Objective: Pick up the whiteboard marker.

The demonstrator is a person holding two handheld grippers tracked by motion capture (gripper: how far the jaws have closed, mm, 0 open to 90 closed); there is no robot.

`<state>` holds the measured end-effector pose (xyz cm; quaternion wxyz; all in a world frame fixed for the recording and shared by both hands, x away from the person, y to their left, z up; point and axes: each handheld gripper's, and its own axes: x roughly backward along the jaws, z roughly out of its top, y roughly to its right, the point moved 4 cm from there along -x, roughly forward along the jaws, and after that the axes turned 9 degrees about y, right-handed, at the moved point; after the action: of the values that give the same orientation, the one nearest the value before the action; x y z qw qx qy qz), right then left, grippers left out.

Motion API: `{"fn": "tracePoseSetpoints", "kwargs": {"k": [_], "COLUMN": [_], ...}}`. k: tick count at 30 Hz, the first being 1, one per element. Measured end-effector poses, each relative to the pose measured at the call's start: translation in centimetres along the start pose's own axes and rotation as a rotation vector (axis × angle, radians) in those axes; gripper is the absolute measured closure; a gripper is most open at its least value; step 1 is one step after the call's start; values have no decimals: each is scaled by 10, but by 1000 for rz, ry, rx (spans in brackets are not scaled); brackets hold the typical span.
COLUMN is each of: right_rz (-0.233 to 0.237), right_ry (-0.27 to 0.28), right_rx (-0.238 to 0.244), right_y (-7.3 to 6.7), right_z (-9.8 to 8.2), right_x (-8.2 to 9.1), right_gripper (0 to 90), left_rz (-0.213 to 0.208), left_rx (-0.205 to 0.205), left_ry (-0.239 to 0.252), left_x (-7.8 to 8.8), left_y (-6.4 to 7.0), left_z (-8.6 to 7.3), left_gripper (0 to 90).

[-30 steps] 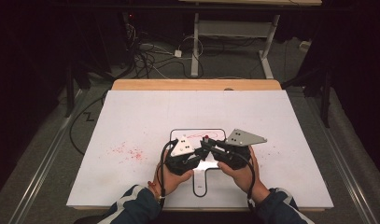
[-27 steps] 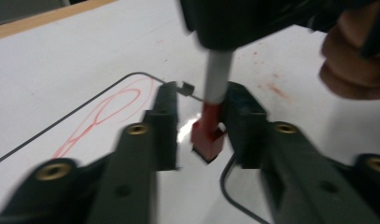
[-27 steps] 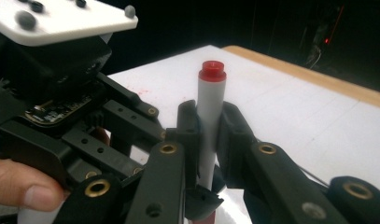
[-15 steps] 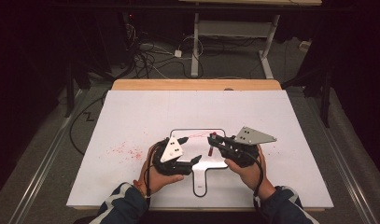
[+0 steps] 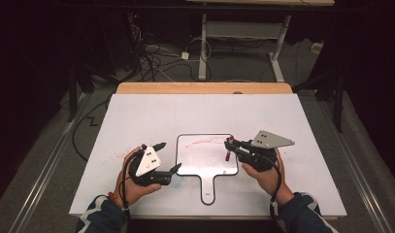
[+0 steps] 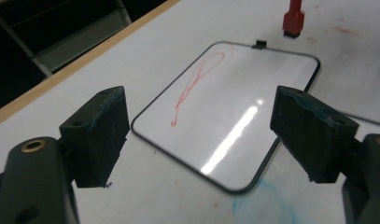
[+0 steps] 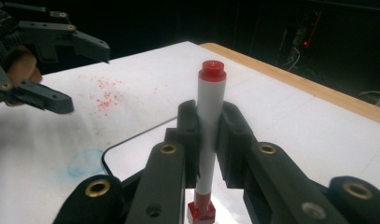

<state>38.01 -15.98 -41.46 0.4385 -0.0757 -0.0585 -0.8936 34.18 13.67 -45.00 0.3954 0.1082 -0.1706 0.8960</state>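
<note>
Right gripper view — fingers (image 7: 209, 122) clenched on red marker (image 7: 210, 116); left gripper (image 5: 167, 157) just opening wide, seemingly empty.

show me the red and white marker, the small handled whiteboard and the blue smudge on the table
red and white marker (image 7: 210, 119), right gripper view, white barrel
small handled whiteboard (image 6: 234, 112), left gripper view, glossy face
blue smudge (image 7: 85, 164), right gripper view, its middle

Light from overhead falls on the flat white table (image 5: 137, 116), while the surrounding room stays dark; the glossy black-rimmed handheld whiteboard (image 6: 234, 116) carries streaks of glare, and the nearest black tongs look soft and blurred
</note>
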Motion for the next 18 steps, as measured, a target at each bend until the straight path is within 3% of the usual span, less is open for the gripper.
{"fn": "tracePoseSetpoints", "kwargs": {"k": [2, 6, 10, 14, 18], "right_rz": [-4, -6, 0, 10, 20], "right_ry": [-4, -8, -15, -28, -34], "right_rx": [7, 9, 17, 28, 28], "right_y": [1, 6, 8, 7, 8], "right_z": [0, -1, -1, -2, -3], "right_x": [1, 2, 0, -1, -3], "right_gripper": [815, 815, 815, 815, 815], "left_rz": [26, 44, 78, 88, 85], "left_rx": [10, 40, 38, 84, 78], "left_ry": [-39, -57, -90, -101, -121], "left_x": [9, 17, 28, 36, 39], "left_y": [-5, -11, -15, -16, -14], "left_z": [-15, -26, -40, -50, -54], "left_gripper": [186, 186, 186, 186, 186]}}
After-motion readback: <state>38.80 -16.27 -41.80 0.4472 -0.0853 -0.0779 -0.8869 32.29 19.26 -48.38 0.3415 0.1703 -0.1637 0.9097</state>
